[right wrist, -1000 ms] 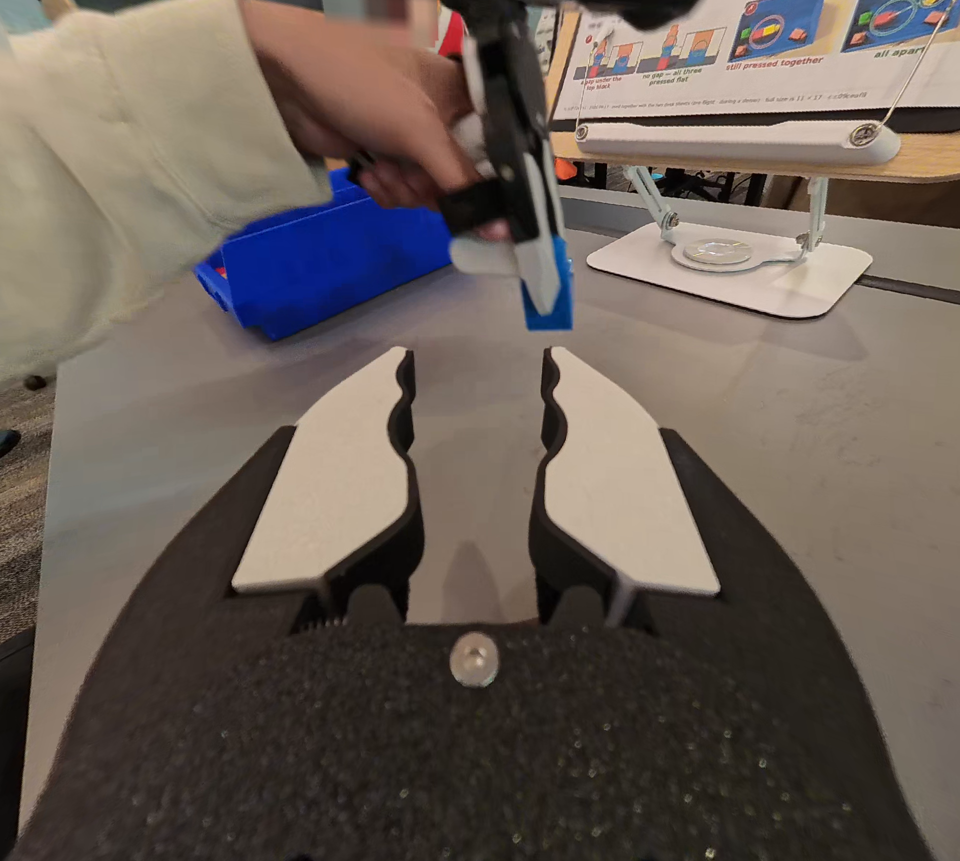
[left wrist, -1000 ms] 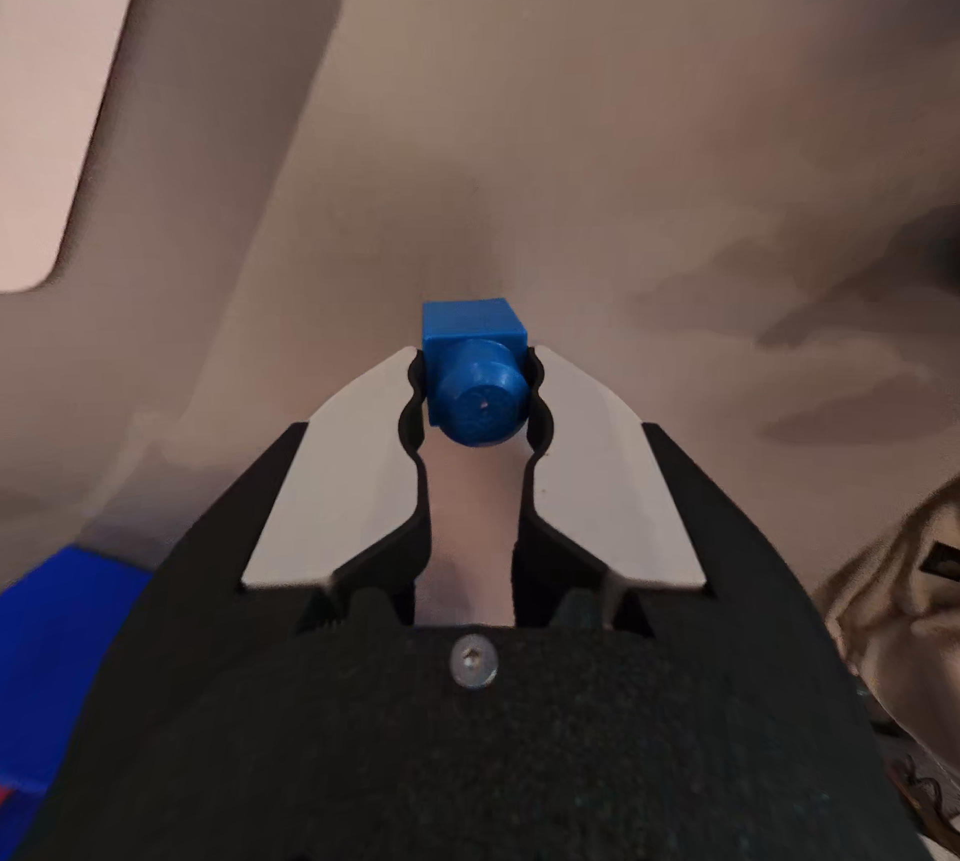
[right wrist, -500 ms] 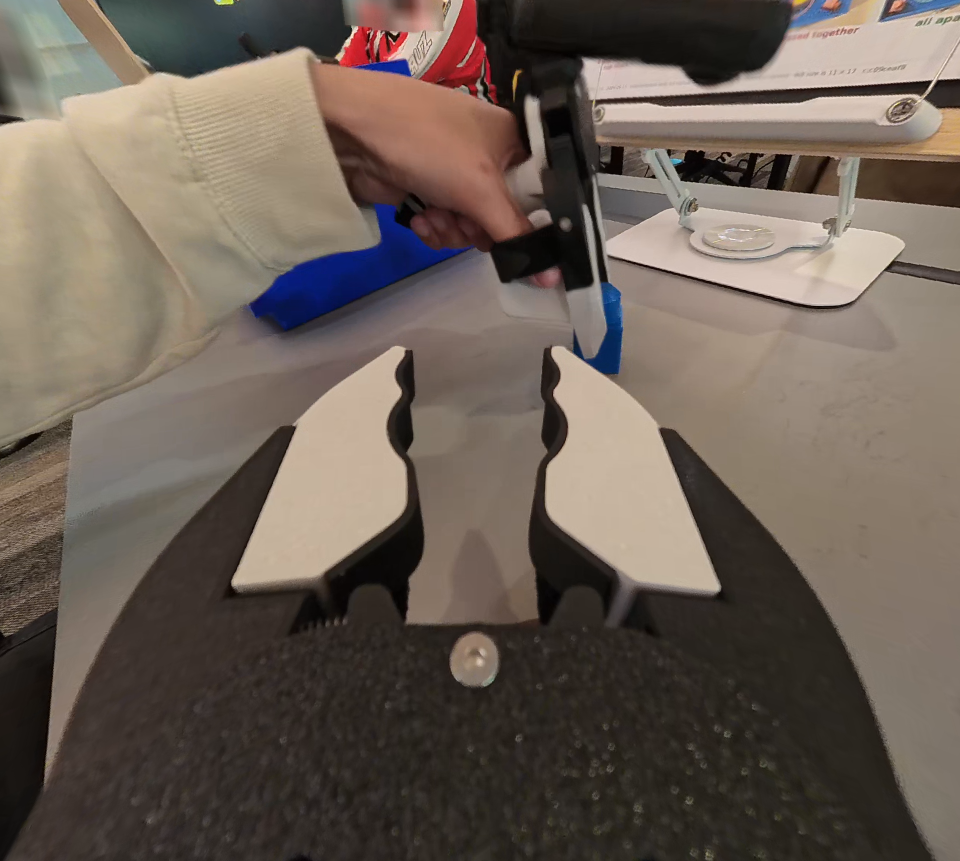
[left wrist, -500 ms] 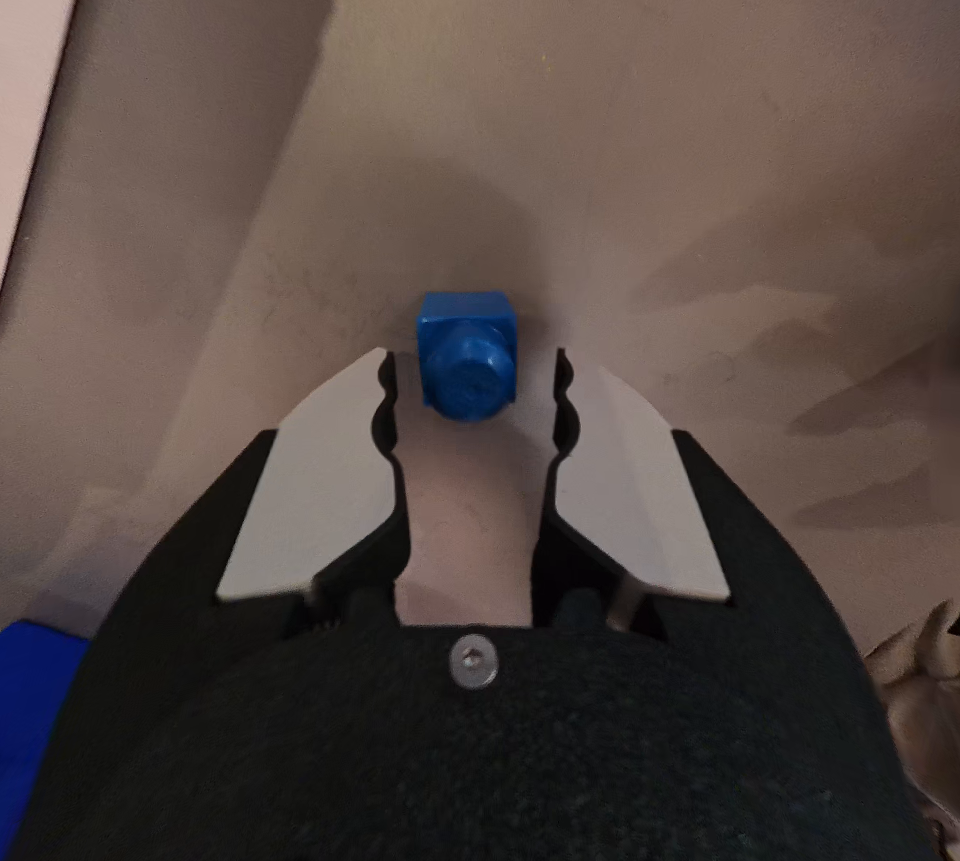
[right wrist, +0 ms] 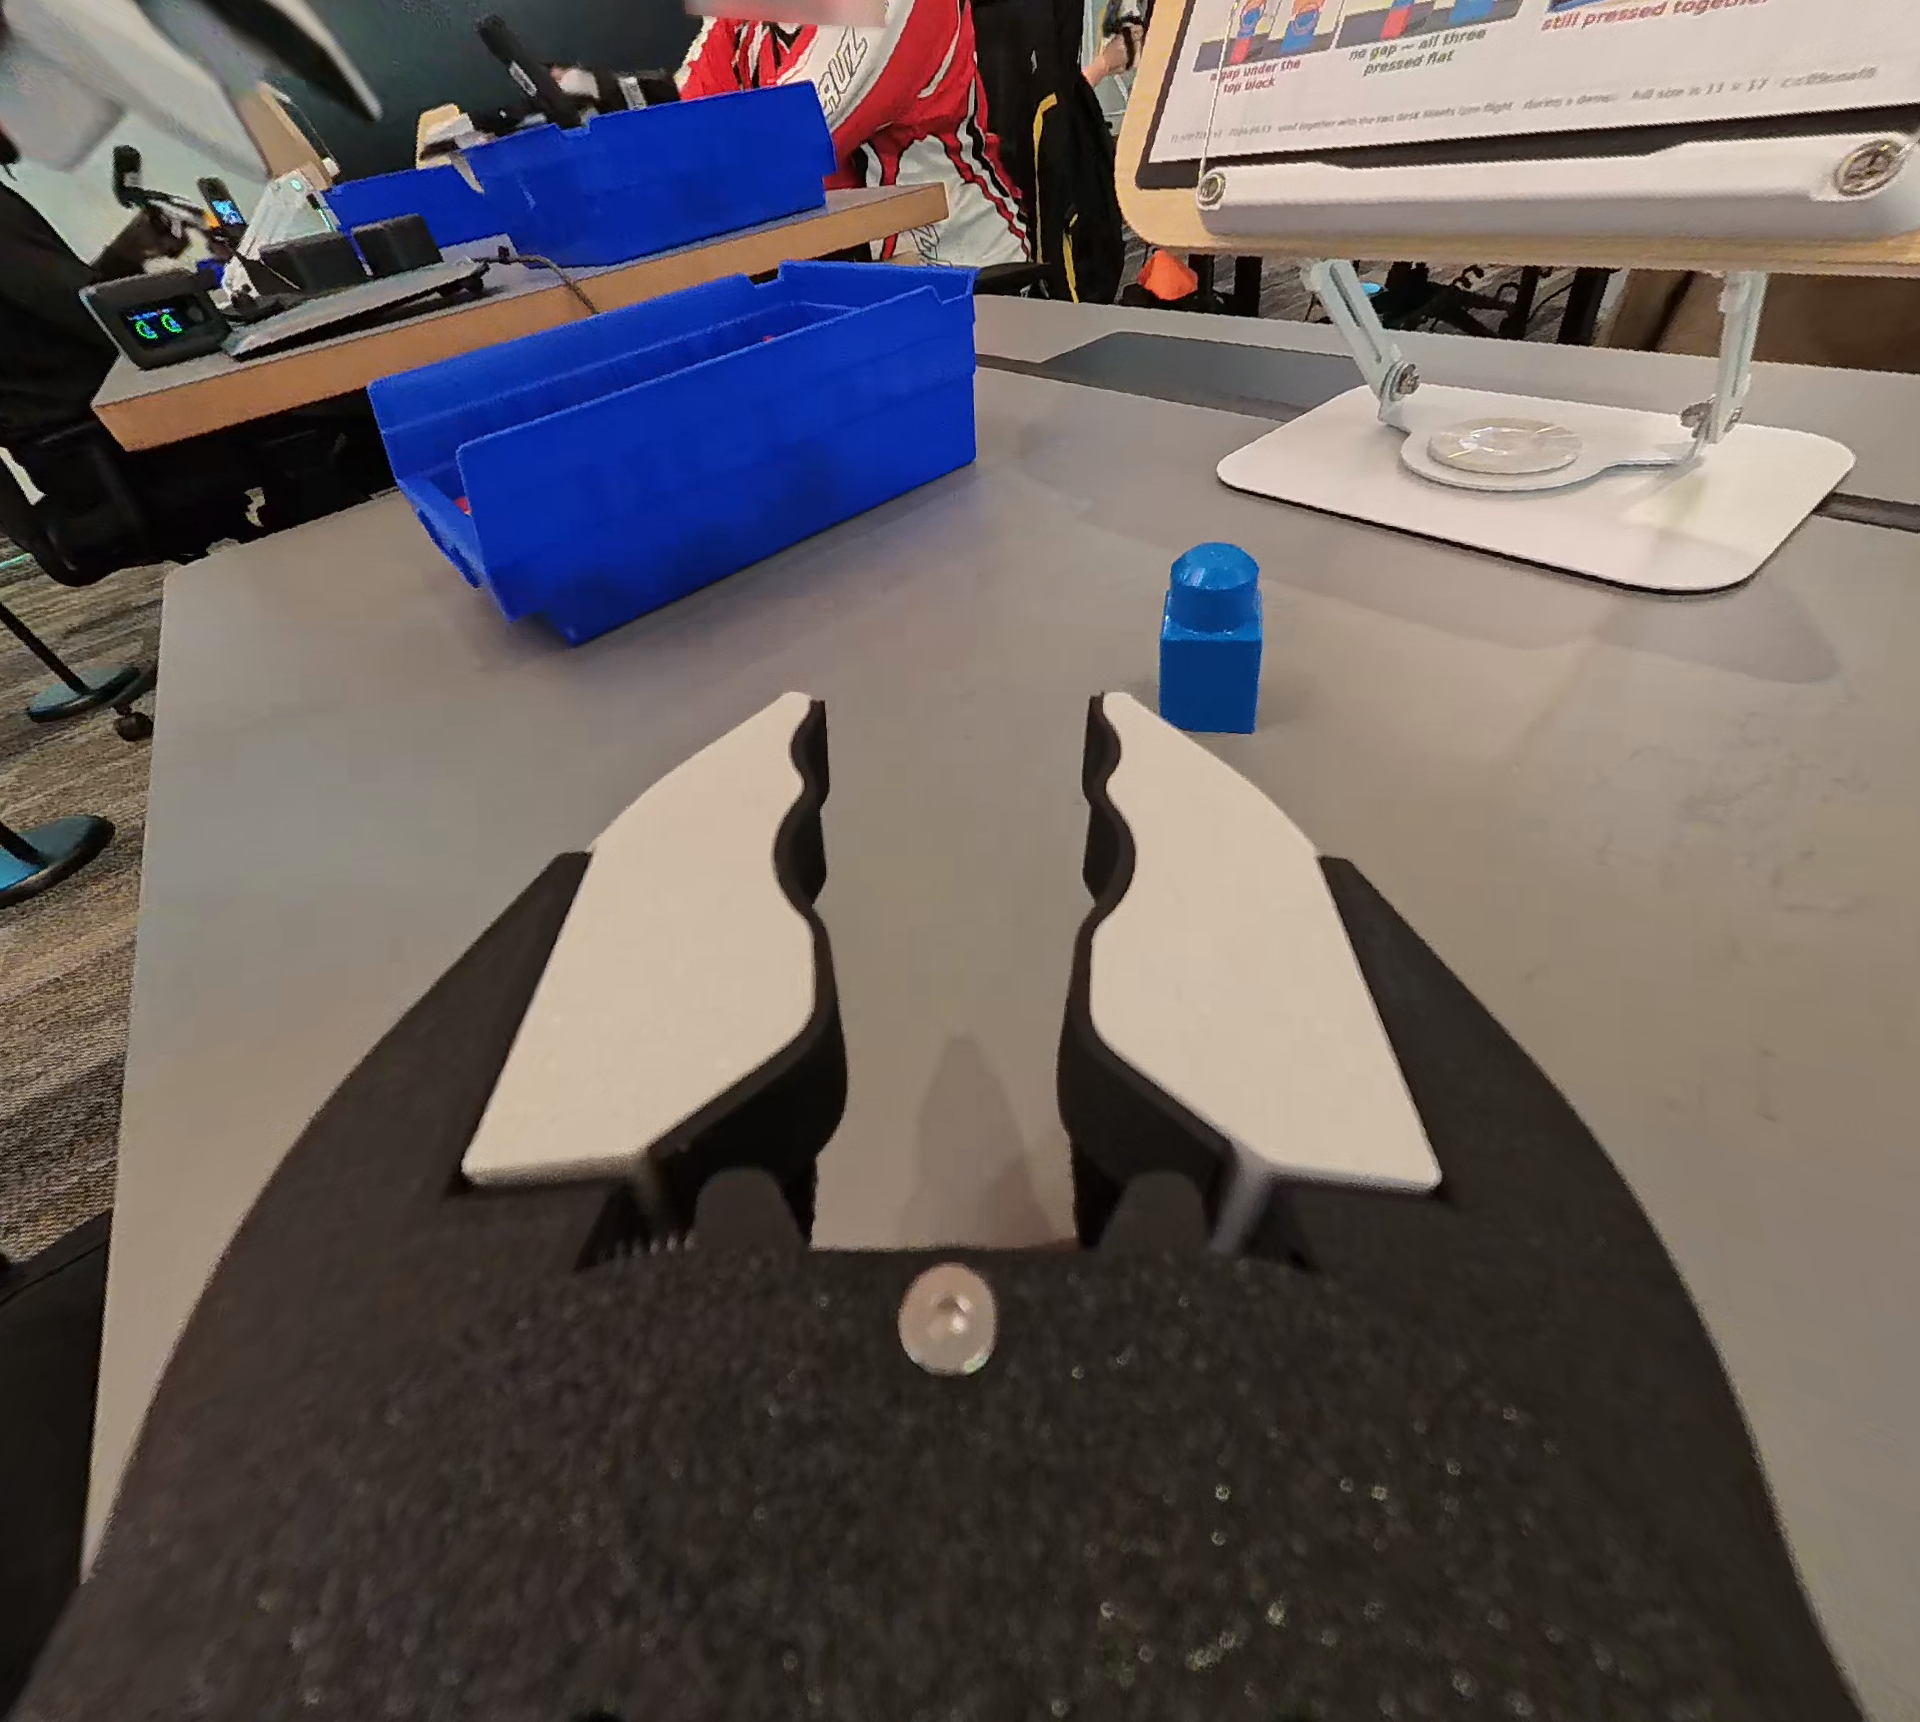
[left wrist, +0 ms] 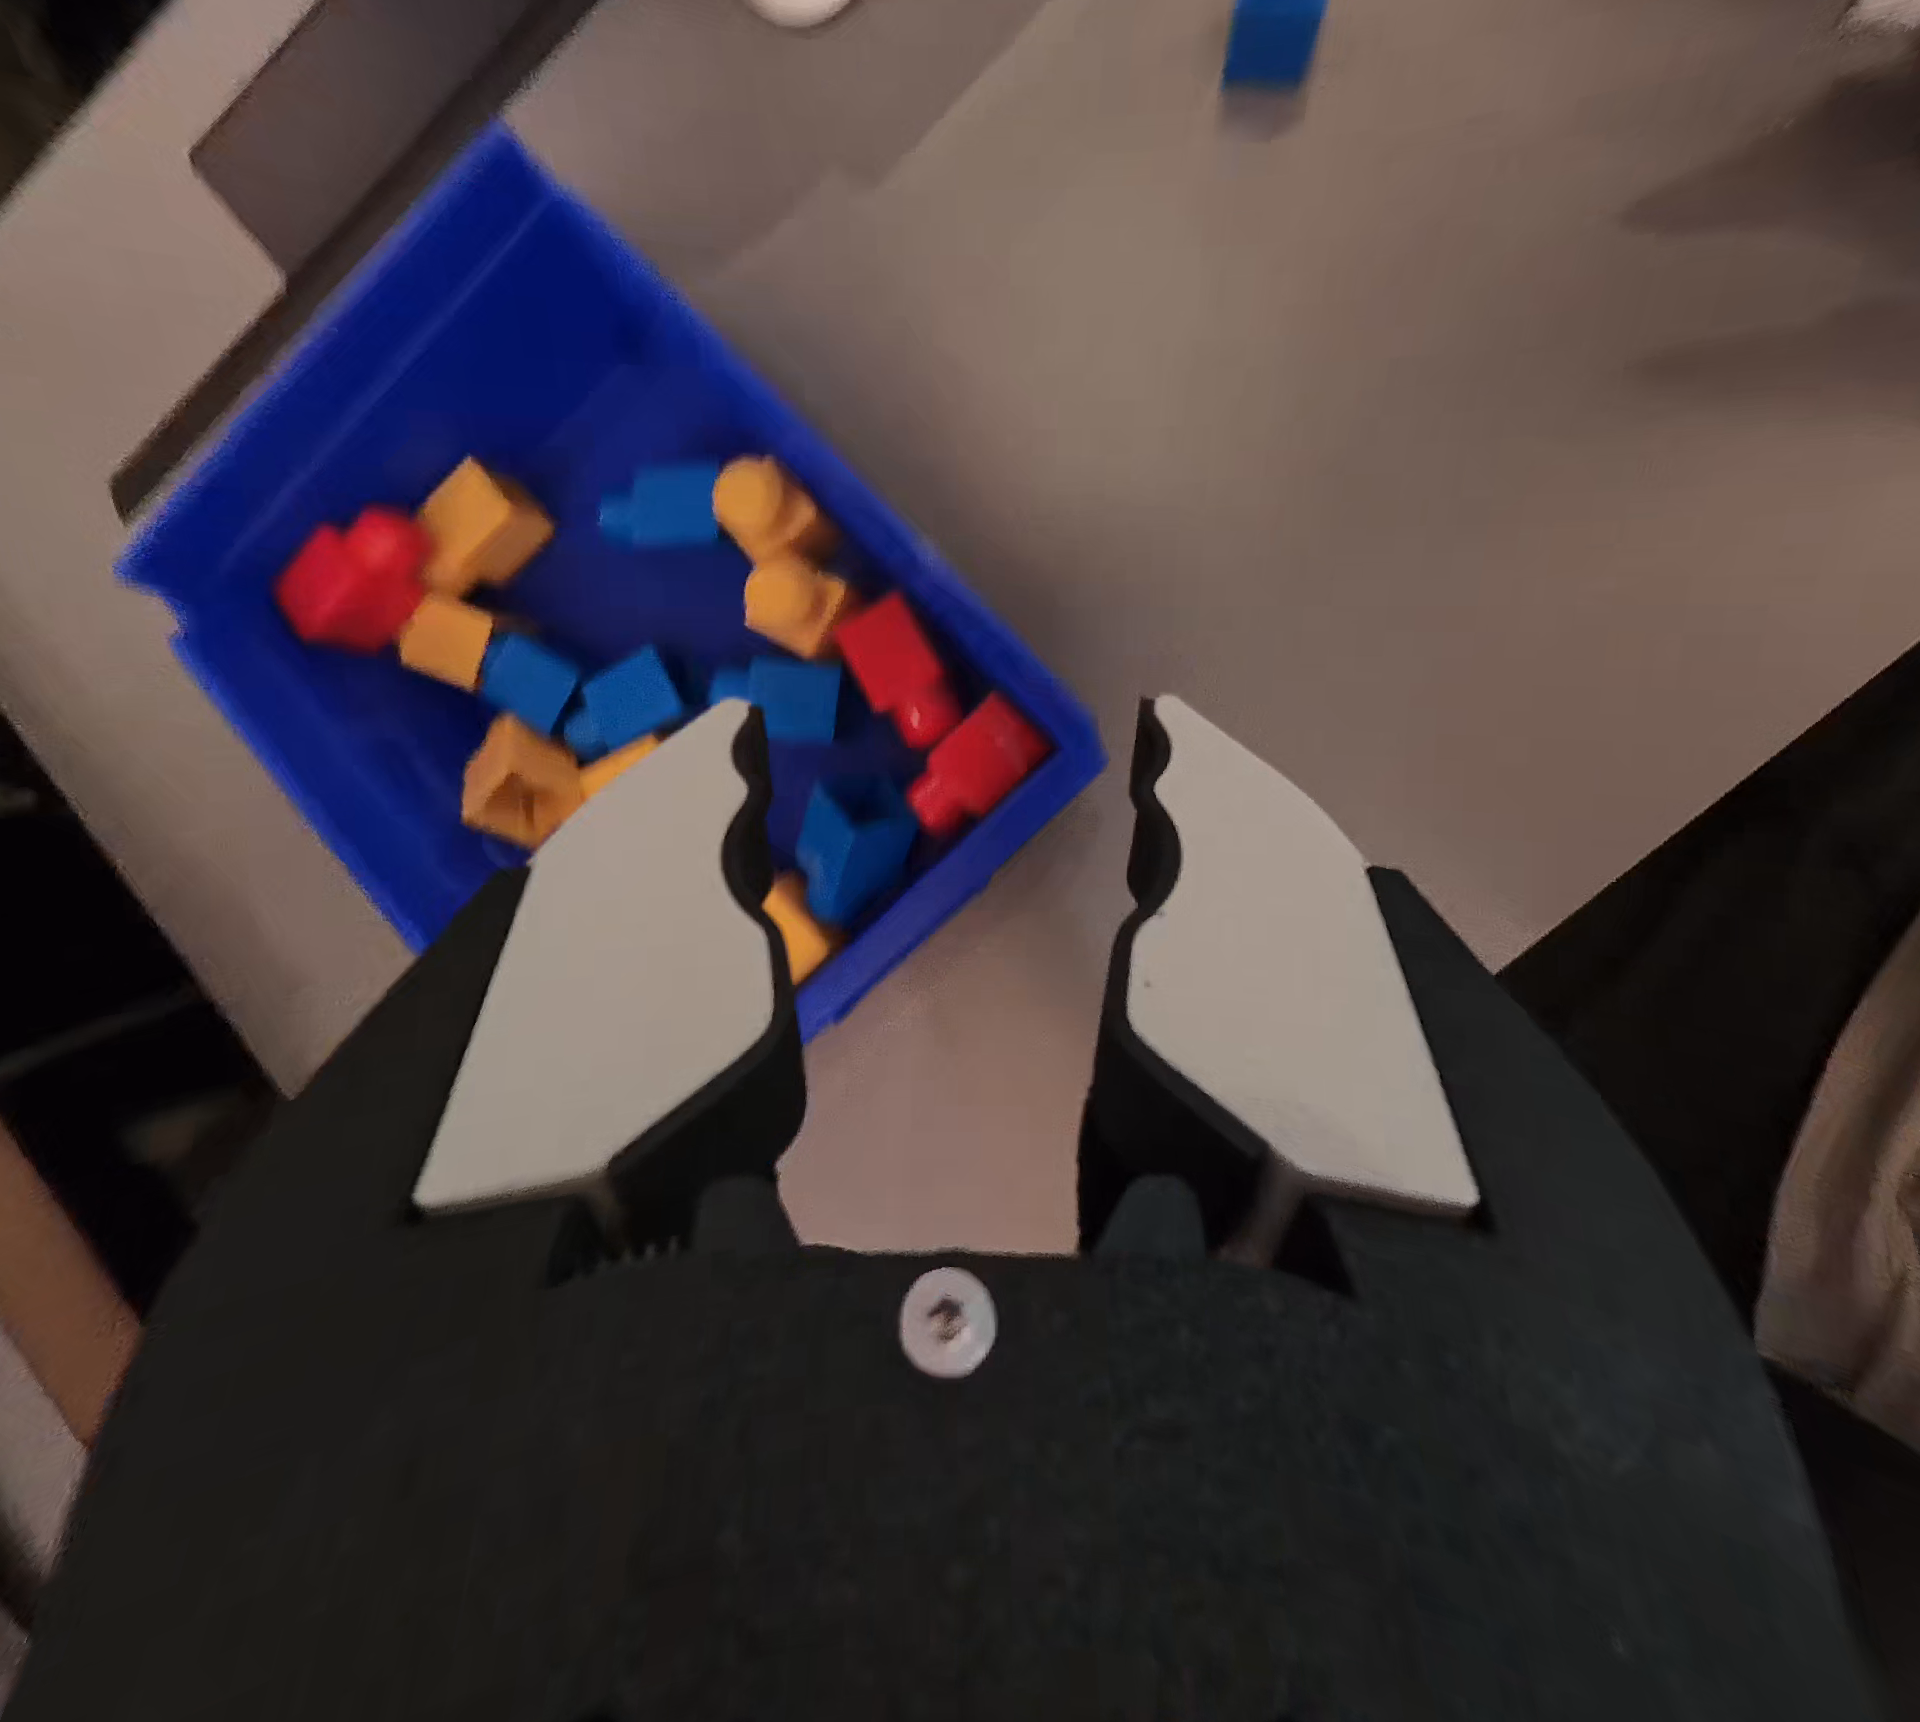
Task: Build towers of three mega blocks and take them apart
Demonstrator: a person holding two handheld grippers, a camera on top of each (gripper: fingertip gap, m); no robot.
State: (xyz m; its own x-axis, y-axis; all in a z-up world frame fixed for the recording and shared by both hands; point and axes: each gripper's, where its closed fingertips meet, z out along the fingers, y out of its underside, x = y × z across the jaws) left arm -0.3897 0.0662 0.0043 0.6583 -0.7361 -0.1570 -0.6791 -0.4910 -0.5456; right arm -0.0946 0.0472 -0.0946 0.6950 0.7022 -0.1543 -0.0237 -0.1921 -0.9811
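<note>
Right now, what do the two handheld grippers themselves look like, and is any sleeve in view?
Both grippers match: the left gripper and right gripper each have a black, grainy textured body with a silver screw at its centre. The fingers are pale grey flat plates edged with black wavy rubber pads. No cables or markings show. A cream fabric fold, possibly a sleeve, sits at the left view's right edge.

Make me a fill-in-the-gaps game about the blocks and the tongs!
1. The lone block standing on the grey table is coloured ____.
2. It stands upright with its stud pointing ____.
3. The left tongs hang open above the blue ____ full of red, orange and blue blocks.
4. The right tongs are open and hold ____.

Missing words: blue; up; bin; nothing
</note>
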